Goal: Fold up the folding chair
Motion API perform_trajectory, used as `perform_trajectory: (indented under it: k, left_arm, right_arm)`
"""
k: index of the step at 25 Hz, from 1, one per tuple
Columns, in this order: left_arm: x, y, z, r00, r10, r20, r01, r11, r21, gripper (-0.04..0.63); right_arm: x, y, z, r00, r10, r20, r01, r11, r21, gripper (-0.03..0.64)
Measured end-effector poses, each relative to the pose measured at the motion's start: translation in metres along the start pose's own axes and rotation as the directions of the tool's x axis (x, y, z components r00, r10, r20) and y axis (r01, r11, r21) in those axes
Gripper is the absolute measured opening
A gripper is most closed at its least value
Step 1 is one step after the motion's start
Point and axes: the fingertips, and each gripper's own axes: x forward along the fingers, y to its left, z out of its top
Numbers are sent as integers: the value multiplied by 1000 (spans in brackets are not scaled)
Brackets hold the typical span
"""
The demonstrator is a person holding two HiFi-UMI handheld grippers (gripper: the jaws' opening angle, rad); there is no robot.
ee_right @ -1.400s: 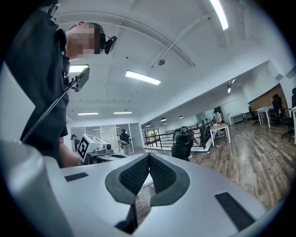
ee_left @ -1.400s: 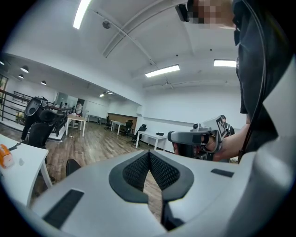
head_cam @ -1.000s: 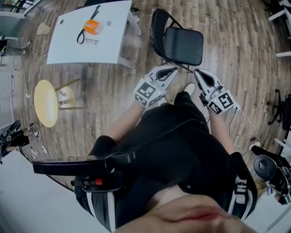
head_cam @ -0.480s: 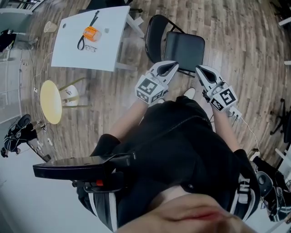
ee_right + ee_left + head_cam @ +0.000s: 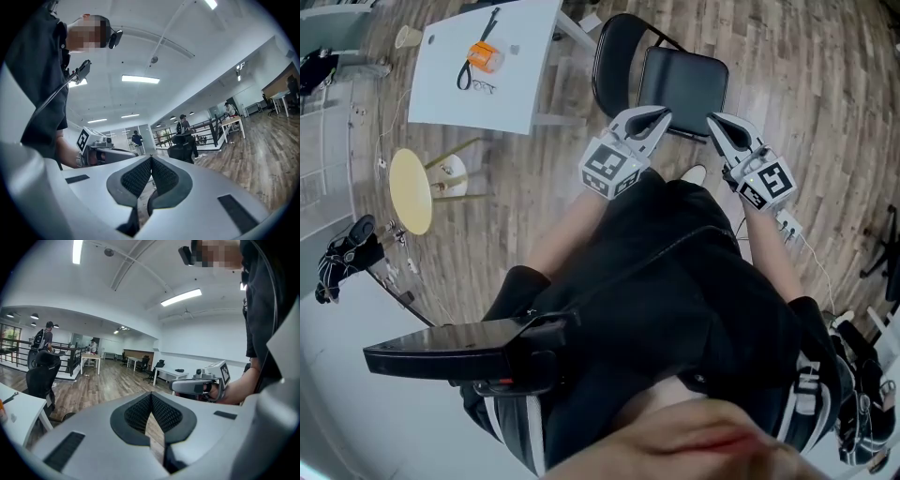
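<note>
Two handheld grippers held out side by side, both closed and empty.
In the upper centre of the head view, the left gripper (image 5: 661,114) and the right gripper (image 5: 713,120) point toward the top of the frame. Their tips angle toward each other, near but apart. Each gripper's jaws meet with nothing between them. Bare forearms (image 5: 570,225) run back down to the black-clad torso (image 5: 675,309).

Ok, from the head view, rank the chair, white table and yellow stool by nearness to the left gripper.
1. Chair, right at the left gripper tips.
2. White table, farther off, up and to the left.
3. Yellow stool, farthest, far left.
</note>
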Motion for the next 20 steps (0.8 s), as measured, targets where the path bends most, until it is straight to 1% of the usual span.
perform_trajectory:
  k: [4,8,14,20]
  left_arm:
    - [8,14,-4,1000,-18,-10,18,1000,-8,5]
    - [11,48,-8,998,-61,-13,60,998,-25,5]
    - [5,86,-10,993,-120,-15,119,992,-34,5]
    - [7,133,-24,981,-188,-51,186,982,-29,5]
  right_arm:
    - [14,-9,-5,1000,-9,-9,9,1000,17,9]
    - [53,-18,-9,999,-27,-29,27,1000,14,9]
    - [91,-19,-15,995,-81,-50,82,996,20,9]
    - [131,-39,-30,985,-157,-66,159,987,32,9]
